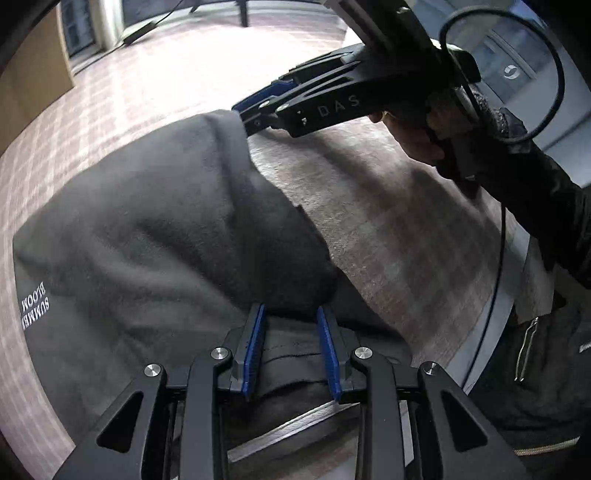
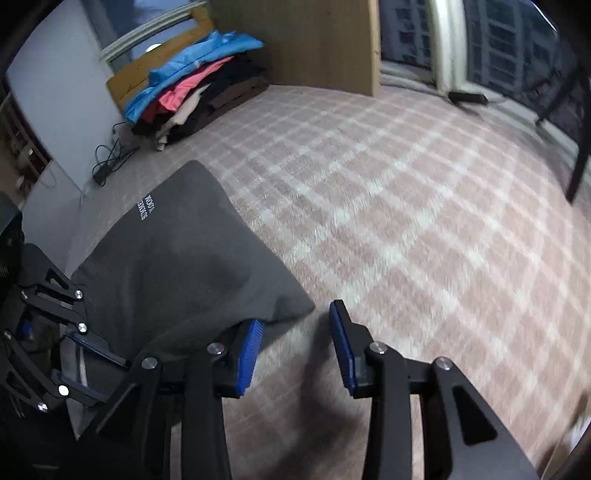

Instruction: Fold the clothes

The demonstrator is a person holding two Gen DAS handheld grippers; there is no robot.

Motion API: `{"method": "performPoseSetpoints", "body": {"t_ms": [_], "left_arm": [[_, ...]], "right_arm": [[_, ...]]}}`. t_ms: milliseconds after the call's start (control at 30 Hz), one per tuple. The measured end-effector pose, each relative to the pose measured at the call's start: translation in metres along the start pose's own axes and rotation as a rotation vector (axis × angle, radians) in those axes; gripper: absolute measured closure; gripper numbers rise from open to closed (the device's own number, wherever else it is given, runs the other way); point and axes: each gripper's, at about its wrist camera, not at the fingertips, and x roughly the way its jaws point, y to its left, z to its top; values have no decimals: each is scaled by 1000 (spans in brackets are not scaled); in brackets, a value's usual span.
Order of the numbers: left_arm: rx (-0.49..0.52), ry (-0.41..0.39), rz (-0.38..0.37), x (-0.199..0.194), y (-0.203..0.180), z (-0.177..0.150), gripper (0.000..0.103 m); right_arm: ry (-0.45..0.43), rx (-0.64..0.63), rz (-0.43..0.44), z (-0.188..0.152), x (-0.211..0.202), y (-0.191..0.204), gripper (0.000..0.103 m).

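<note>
A dark grey garment (image 1: 159,236) with white lettering lies folded on the pink checked bed cover; it also shows in the right wrist view (image 2: 177,266). My left gripper (image 1: 291,350) is open, its blue pads on either side of the garment's near edge, with dark fabric between them. My right gripper (image 2: 295,350) is open and empty, just past the garment's corner; its left pad touches the edge. In the left wrist view it (image 1: 255,110) hovers at the garment's far corner.
A pile of folded clothes (image 2: 192,88), blue and pink on top, lies at the back against a wooden headboard (image 2: 317,40). A black cable and charger (image 2: 107,162) lie by the wall. A window (image 2: 498,33) is at the right.
</note>
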Motion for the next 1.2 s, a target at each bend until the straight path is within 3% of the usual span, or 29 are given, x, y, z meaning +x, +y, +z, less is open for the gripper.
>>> {"method": "performPoseSetpoints", "body": {"t_ms": [67,167,233,267,367,500,567,600,667,700,733,833,900,967,1000,1100,1133,1200], "left_arm": [[-2,4,6,-1,-4,3,75],[15,-3,-2,-7,-12,5,75],[-5,-53,-33,-19,-12,5,75],[-13,-65,-65,-21,-11,2,75],[33,13,-75,-5,-18,-14,75],[13,1,-157,-12,-24,-26,74],[-16,-18,-192,-13,-24,-27,73],[-22,-4,-201,-9,-22,-28,73],[-13,34,-194,-7,-36,-37,74],[3,22,-172,-15,-39,-41,74],[21,4,-147,-25,-41,-45,74],[-29,-67,-74,-61,-9,-60,72],[-62,-106,1,-82,28,-70,72],[-97,-128,28,-94,66,-81,72],[-111,-134,11,-95,81,-85,72],[-82,-89,-73,-74,105,-100,72],[-55,-35,-69,-61,110,-108,72],[52,-24,-91,-61,117,-122,72]], "right_arm": [[-5,16,-29,6,1,-13,68],[1,88,5,0,-11,-31,67],[-3,66,-60,-6,-23,-35,64],[0,69,-43,-7,-28,-38,64],[-42,138,-19,-5,-48,-49,64],[-101,151,186,4,-51,-26,64],[-65,88,236,10,-30,-2,65],[-29,49,190,13,-16,8,65],[30,-8,10,15,0,13,74],[45,-19,-64,15,2,13,74],[23,-6,-70,14,-8,13,74],[-45,39,-62,4,-44,20,74],[-55,85,-3,-8,-53,36,74],[-46,139,79,-24,-55,57,74],[-35,168,126,-35,-54,69,74],[2,253,162,-71,-37,102,70],[59,261,152,-82,-25,114,70],[117,257,85,-97,-18,136,70]]}}
